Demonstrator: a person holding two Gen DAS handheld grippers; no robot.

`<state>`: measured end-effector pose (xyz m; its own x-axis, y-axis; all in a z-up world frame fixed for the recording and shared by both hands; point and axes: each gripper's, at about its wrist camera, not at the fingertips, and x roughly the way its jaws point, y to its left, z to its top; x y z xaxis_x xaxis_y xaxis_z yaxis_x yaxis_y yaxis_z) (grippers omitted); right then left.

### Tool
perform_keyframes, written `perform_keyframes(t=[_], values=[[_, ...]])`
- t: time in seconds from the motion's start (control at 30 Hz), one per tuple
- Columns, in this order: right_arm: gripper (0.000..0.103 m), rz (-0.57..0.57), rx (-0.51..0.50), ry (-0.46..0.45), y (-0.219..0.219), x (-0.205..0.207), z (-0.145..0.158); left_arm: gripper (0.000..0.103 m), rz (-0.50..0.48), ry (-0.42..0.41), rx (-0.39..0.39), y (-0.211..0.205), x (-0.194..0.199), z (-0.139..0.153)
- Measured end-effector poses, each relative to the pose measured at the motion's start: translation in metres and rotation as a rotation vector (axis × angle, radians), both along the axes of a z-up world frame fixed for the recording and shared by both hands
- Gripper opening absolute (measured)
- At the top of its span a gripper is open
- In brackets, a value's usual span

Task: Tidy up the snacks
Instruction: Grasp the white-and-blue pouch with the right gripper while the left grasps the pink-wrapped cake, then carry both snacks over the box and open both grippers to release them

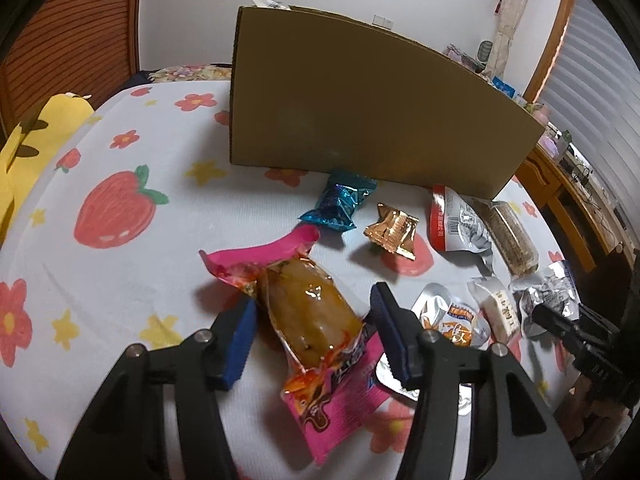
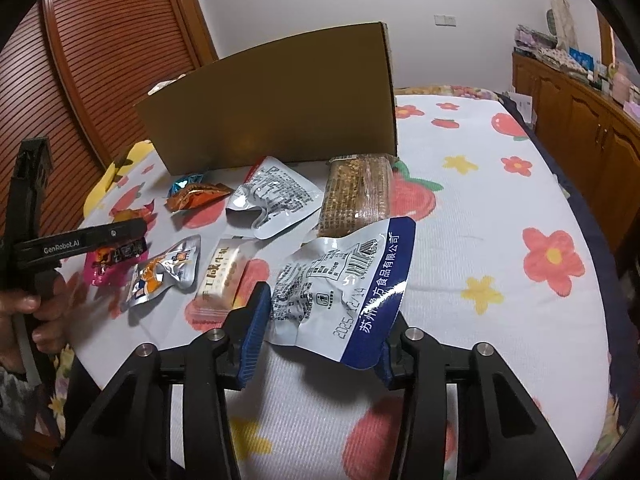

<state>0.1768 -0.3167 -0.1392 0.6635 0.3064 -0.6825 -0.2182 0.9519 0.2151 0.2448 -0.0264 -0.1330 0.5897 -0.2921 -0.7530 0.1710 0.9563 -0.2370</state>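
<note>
Jaws of the left gripper [image 1: 312, 312] stand apart, one blue pad on either side of a pink-wrapped snack [image 1: 316, 320] with a glossy brown piece inside; whether the pads touch it I cannot tell, and it lies on the flowered bedspread [image 1: 120, 280]. Jaws of the right gripper [image 2: 320, 320] are spread around a silver and blue packet [image 2: 344, 284], which sits between the pads, its blue edge reaching over the right-hand pad. Both views show a cardboard box [image 1: 360, 112] standing on the bed behind the snacks, with a blue foil candy [image 1: 340, 202], a copper foil candy [image 1: 394, 230], a silver pouch [image 2: 276, 200] and a long grain bar [image 2: 358, 196] lying in front of it
</note>
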Motion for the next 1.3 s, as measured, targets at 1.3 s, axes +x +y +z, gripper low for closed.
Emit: perform_keyframes(t=[1.3], values=[[0.024, 0.027, -0.007, -0.09, 0.003, -0.029, 0.034, 0.039, -0.023, -0.184, -0.015, 0.023, -0.04, 0.041]])
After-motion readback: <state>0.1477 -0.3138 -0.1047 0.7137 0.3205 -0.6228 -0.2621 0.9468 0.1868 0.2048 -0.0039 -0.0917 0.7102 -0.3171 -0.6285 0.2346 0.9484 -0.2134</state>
